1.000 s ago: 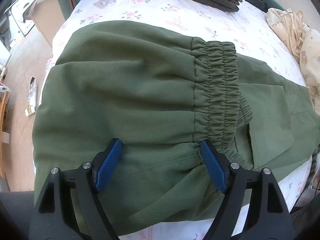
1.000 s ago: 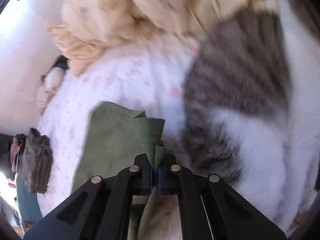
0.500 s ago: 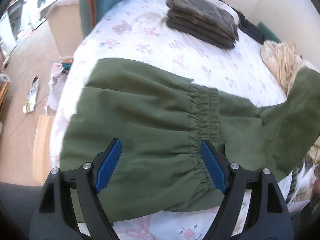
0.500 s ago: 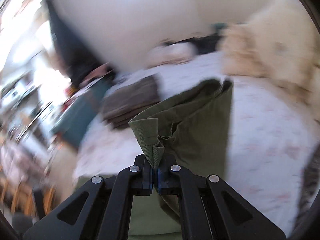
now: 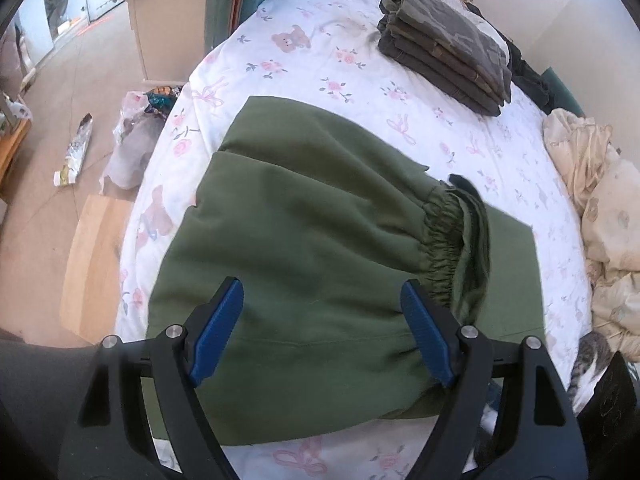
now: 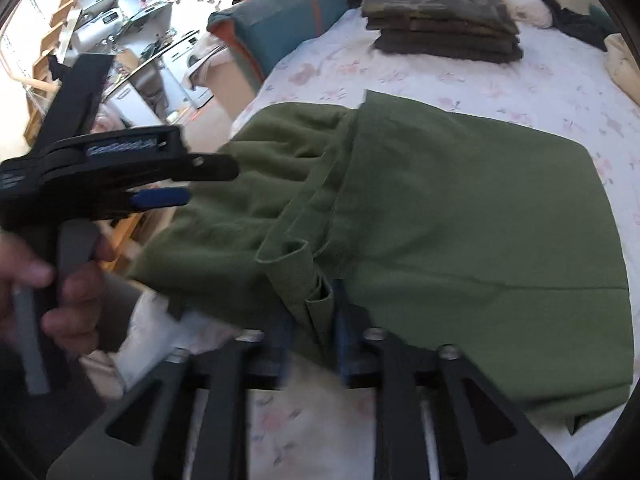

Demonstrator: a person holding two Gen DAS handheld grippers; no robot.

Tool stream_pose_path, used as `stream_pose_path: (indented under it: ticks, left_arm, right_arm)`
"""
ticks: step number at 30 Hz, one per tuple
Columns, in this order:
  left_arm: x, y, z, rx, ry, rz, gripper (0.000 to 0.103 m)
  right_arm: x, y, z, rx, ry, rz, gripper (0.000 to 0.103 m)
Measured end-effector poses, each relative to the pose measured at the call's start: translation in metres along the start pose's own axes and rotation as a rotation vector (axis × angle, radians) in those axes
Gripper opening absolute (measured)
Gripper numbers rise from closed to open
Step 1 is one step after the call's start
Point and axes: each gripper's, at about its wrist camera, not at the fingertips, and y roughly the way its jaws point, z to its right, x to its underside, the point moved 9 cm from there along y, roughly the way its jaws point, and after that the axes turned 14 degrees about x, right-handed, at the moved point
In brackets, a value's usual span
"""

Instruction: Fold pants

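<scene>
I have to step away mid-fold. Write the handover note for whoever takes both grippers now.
Left gripper: open, empty, above the green pants.
Right gripper: jaws opening, letting go of the leg hem, which lies between the pads.
Pants: on the bed, legs folded over onto the waistband end.
Folded stack sits at the far end of the bed; a cat lies at the near right edge.
Done: one fold of the legs over the top.
Left: clear the right gripper, smooth the fold, probably fold once more, add to the stack.
</scene>
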Motion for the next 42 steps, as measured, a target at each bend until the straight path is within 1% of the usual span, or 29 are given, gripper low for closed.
stream_pose_path:
  ticks: [1, 4, 6, 7, 8, 10, 12, 13, 14, 15, 16, 17, 18, 20, 21, 22, 23, 24, 26, 27, 29, 31, 33, 35, 36, 38, 39, 40, 42]
  left_arm:
    - [-0.001, 0.0, 0.003, 0.008, -0.002, 0.001, 0.078]
    - [-0.003, -0.002, 0.015, 0.029, 0.022, 0.013, 0.078]
    - [-0.005, -0.005, 0.027, 0.034, 0.071, 0.036, 0.078]
    - [-0.005, -0.006, 0.033, 0.041, 0.092, 0.046, 0.078]
    - [-0.005, -0.007, 0.044, 0.058, 0.135, 0.058, 0.078]
    - [0.0, -0.003, 0.064, 0.09, 0.209, 0.045, 0.078]
    - [0.009, 0.006, 0.082, 0.126, 0.264, 0.013, 0.078]
    - [0.015, 0.013, 0.088, 0.135, 0.282, -0.015, 0.078]
    - [0.024, 0.025, 0.093, 0.132, 0.301, -0.059, 0.078]
    - [0.031, 0.035, 0.094, 0.113, 0.315, -0.1, 0.078]
    - [0.042, 0.053, 0.088, 0.05, 0.337, -0.174, 0.078]
    - [0.047, 0.061, 0.081, 0.004, 0.339, -0.207, 0.078]
    - [0.051, 0.069, 0.074, -0.029, 0.331, -0.23, 0.078]
    - [0.055, 0.08, 0.063, -0.057, 0.296, -0.262, 0.078]
    - [0.054, 0.081, 0.063, -0.059, 0.292, -0.261, 0.078]
    - [0.052, 0.082, 0.064, -0.063, 0.295, -0.262, 0.078]
    - [0.051, 0.082, 0.064, -0.065, 0.292, -0.263, 0.078]
    - [0.05, 0.083, 0.064, -0.063, 0.284, -0.266, 0.078]
    - [0.051, 0.084, 0.064, -0.063, 0.275, -0.267, 0.078]
    - [0.052, 0.085, 0.064, -0.064, 0.28, -0.267, 0.078]
    - [0.053, 0.085, 0.065, -0.057, 0.278, -0.269, 0.078]
    - [0.05, 0.086, 0.062, -0.041, 0.251, -0.274, 0.078]
    - [0.048, 0.086, 0.06, -0.038, 0.249, -0.279, 0.078]
    - [0.048, 0.089, 0.058, -0.039, 0.253, -0.289, 0.078]
    - [0.048, 0.09, 0.057, -0.042, 0.26, -0.297, 0.078]
    - [0.049, 0.097, 0.056, -0.056, 0.283, -0.322, 0.078]
    - [0.05, 0.099, 0.055, -0.06, 0.291, -0.33, 0.078]
    - [0.051, 0.101, 0.055, -0.06, 0.296, -0.335, 0.078]
    - [0.051, 0.102, 0.055, -0.065, 0.304, -0.333, 0.078]
  right_arm:
    - [0.0, -0.009, 0.001, -0.014, 0.015, 0.003, 0.073]
    - [-0.005, -0.038, 0.004, -0.051, 0.006, 0.054, 0.072]
    - [-0.015, -0.047, 0.024, 0.022, 0.054, 0.096, 0.069]
    - [-0.017, -0.046, 0.035, 0.061, 0.092, 0.099, 0.06]
    - [-0.018, -0.04, 0.05, 0.103, 0.151, 0.081, 0.048]
    - [-0.01, -0.017, 0.08, 0.157, 0.272, 0.011, 0.039]
    - [0.009, 0.015, 0.094, 0.17, 0.353, -0.104, 0.034]
    - [0.024, 0.034, 0.097, 0.16, 0.373, -0.187, 0.033]
    - [0.034, 0.044, 0.096, 0.149, 0.383, -0.241, 0.033]
    - [0.04, 0.046, 0.094, 0.132, 0.396, -0.255, 0.033]
    - [0.04, 0.038, 0.094, 0.109, 0.419, -0.238, 0.033]
    - [0.038, 0.029, 0.096, 0.094, 0.435, -0.224, 0.033]
    - [0.034, 0.015, 0.1, 0.085, 0.461, -0.198, 0.033]
    - [0.025, -0.022, 0.113, 0.079, 0.505, -0.096, 0.04]
    - [0.024, -0.038, 0.122, 0.114, 0.515, -0.058, 0.046]
    - [0.025, -0.055, 0.133, 0.169, 0.522, -0.022, 0.057]
    - [0.03, -0.07, 0.146, 0.243, 0.512, 0.006, 0.063]
    - [0.037, -0.076, 0.155, 0.319, 0.495, -0.004, 0.065]
    - [0.061, -0.075, 0.178, 0.49, 0.434, -0.116, 0.065]
    - [0.071, -0.069, 0.182, 0.525, 0.392, -0.176, 0.066]
    - [0.083, -0.056, 0.18, 0.539, 0.332, -0.244, 0.066]
    - [0.091, -0.046, 0.175, 0.542, 0.285, -0.264, 0.064]
    - [0.086, -0.04, 0.175, 0.595, 0.251, -0.234, 0.061]
    - [0.076, -0.037, 0.182, 0.634, 0.263, -0.188, 0.058]
    - [0.077, -0.032, 0.185, 0.669, 0.259, -0.199, 0.056]
    - [0.075, -0.024, 0.196, 0.739, 0.237, -0.236, 0.02]
    - [0.073, -0.028, 0.204, 0.811, 0.201, -0.236, 0.02]
    - [0.069, -0.034, 0.209, 0.832, 0.179, -0.218, 0.022]
    - [0.065, -0.041, 0.209, 0.853, 0.123, -0.198, 0.021]
